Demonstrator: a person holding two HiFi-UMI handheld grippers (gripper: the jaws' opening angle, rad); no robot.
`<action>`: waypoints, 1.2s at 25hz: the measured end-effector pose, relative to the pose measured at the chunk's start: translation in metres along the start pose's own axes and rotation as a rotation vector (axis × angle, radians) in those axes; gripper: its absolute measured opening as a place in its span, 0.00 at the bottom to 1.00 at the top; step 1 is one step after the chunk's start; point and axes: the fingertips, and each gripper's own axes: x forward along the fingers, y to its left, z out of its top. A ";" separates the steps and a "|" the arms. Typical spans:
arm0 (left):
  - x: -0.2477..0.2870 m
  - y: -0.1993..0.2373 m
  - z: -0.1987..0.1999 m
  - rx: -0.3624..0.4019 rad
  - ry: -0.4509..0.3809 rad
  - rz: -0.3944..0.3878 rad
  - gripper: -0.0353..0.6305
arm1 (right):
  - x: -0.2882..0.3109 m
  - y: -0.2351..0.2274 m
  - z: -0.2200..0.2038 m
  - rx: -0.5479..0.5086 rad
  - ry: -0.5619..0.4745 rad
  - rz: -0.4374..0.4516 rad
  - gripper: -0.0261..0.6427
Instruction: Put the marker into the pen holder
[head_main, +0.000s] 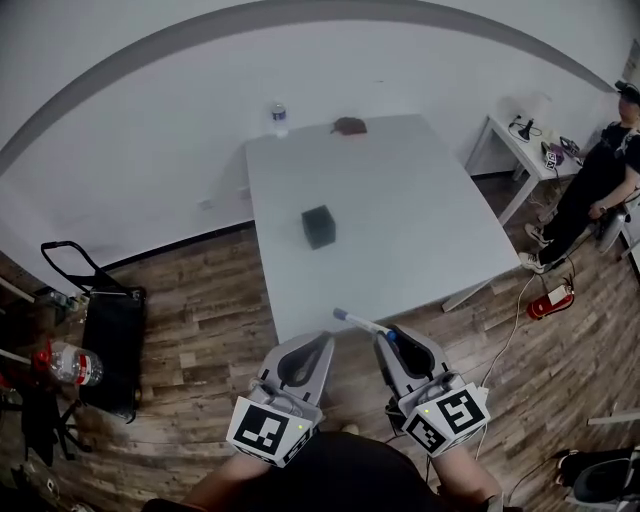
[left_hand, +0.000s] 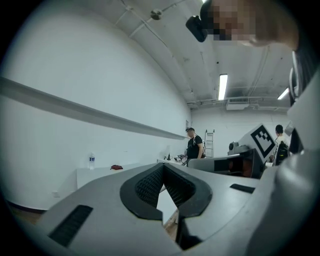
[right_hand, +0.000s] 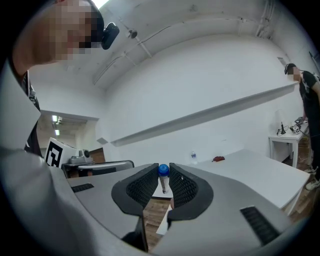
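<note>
1. The right gripper (right_hand: 163, 175) pinches the marker (head_main: 356, 321) near its blue end, over the table's (head_main: 430, 240) near edge.
2. The left gripper's (left_hand: 163, 170) fingers seem pressed together, empty.
3. The pen holder (head_main: 318, 227) stands mid-table.

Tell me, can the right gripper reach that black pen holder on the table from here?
Probably yes: the right gripper, holding the marker, hovers at the near edge of the table, and nothing stands between it and the pen holder.
</note>
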 end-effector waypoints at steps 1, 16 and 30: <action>0.006 0.009 0.001 -0.002 0.000 -0.006 0.06 | 0.010 -0.003 0.001 -0.001 0.003 -0.007 0.15; 0.073 0.141 0.016 0.008 0.003 -0.085 0.06 | 0.145 -0.035 0.017 -0.020 0.003 -0.131 0.15; 0.142 0.196 0.011 -0.022 0.017 -0.041 0.06 | 0.215 -0.089 0.009 -0.079 0.074 -0.144 0.15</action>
